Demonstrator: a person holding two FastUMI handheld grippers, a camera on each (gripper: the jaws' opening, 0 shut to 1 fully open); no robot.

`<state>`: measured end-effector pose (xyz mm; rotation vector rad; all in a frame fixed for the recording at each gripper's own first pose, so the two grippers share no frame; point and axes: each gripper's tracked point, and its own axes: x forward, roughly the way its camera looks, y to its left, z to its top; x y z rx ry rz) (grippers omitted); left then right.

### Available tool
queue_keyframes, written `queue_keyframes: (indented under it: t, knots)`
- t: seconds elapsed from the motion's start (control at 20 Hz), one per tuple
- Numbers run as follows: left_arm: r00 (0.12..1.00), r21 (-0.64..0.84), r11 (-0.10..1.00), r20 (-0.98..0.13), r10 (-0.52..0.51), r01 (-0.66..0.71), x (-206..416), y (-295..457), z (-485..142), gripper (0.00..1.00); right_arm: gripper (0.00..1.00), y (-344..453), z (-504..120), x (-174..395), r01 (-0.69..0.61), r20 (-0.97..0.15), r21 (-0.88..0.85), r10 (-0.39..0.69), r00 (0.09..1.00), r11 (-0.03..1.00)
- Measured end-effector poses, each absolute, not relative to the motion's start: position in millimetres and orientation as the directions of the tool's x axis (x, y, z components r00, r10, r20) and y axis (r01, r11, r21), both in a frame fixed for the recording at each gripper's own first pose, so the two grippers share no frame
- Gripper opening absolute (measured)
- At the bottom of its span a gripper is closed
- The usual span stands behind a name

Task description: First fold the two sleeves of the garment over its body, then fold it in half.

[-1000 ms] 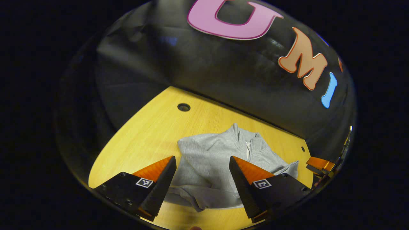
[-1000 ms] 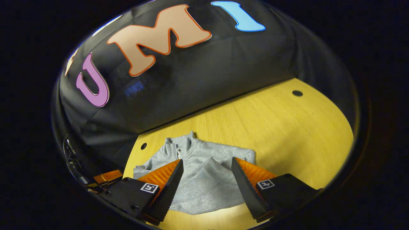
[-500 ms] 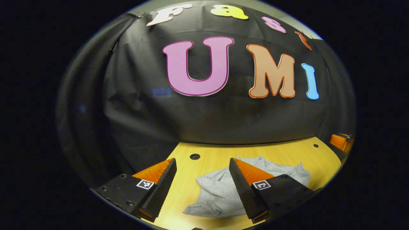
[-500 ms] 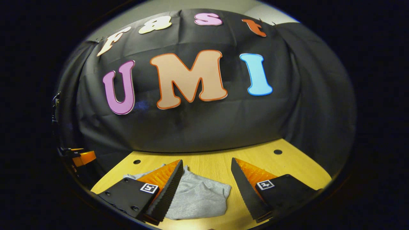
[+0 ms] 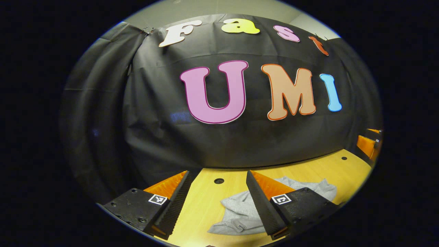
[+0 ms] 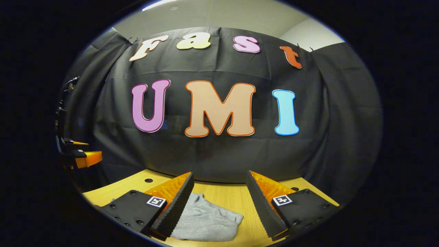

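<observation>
Right gripper view: garment [image 6: 205, 221] half-hidden.

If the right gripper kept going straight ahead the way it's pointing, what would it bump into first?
Probably the black cloth wall. The right gripper is open and points nearly level over the wooden table, above the grey garment, so it looks set to pass over both. Depth is hard to judge here.

Gaping right hand-held gripper [image 6: 219, 202] above folded grey garment [image 6: 205, 223] on table [image 6: 226, 193].
</observation>
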<state>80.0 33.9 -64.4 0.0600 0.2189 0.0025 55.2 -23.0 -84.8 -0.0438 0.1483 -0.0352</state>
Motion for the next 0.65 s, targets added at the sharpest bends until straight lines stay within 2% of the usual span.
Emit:
queue_keyframes:
  t: [0.65]
  knots:
    - [0.979, 0.035, 0.999, -0.203, 0.020, -0.013, 70.9, 38.6, -57.1, 0.94, 0.97, -22.2, -95.4, 52.0, 0.046, -0.190, -0.043, -0.054, 0.980, 0.998]
